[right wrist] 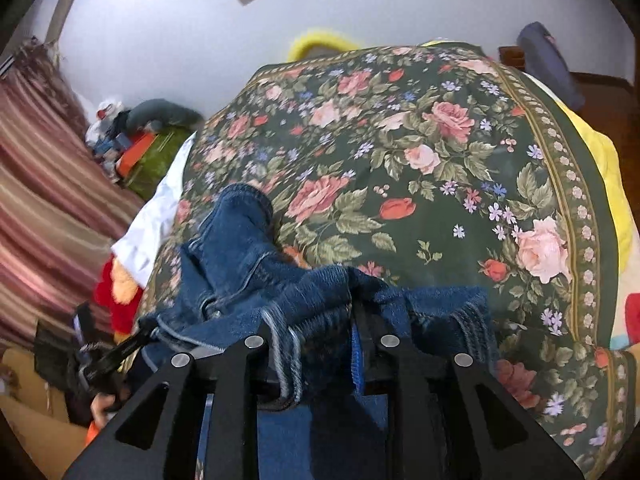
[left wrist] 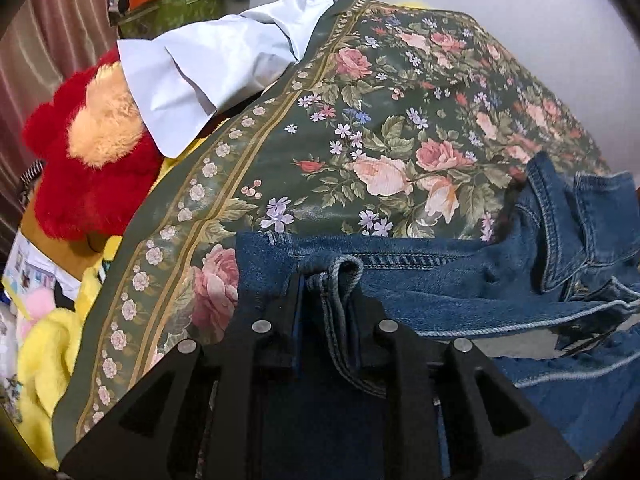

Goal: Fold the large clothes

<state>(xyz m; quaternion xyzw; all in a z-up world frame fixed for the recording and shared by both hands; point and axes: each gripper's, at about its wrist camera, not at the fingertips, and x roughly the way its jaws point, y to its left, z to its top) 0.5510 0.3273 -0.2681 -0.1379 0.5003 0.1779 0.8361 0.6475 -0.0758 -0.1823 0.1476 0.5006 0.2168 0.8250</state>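
Both tools, left (left wrist: 326,300) and right (right wrist: 316,320), grip jeans (left wrist: 460,280) low in frame; laying flat, release next.

A home bedroom: floral bedspread (left wrist: 400,128), plush toys (left wrist: 92,184), striped curtain (right wrist: 44,208).

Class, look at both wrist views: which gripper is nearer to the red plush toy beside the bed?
Left. The left gripper holds denim jeans at the bed edge by the red plush toy; the right gripper grips denim farther along, with the toy well off to its side.
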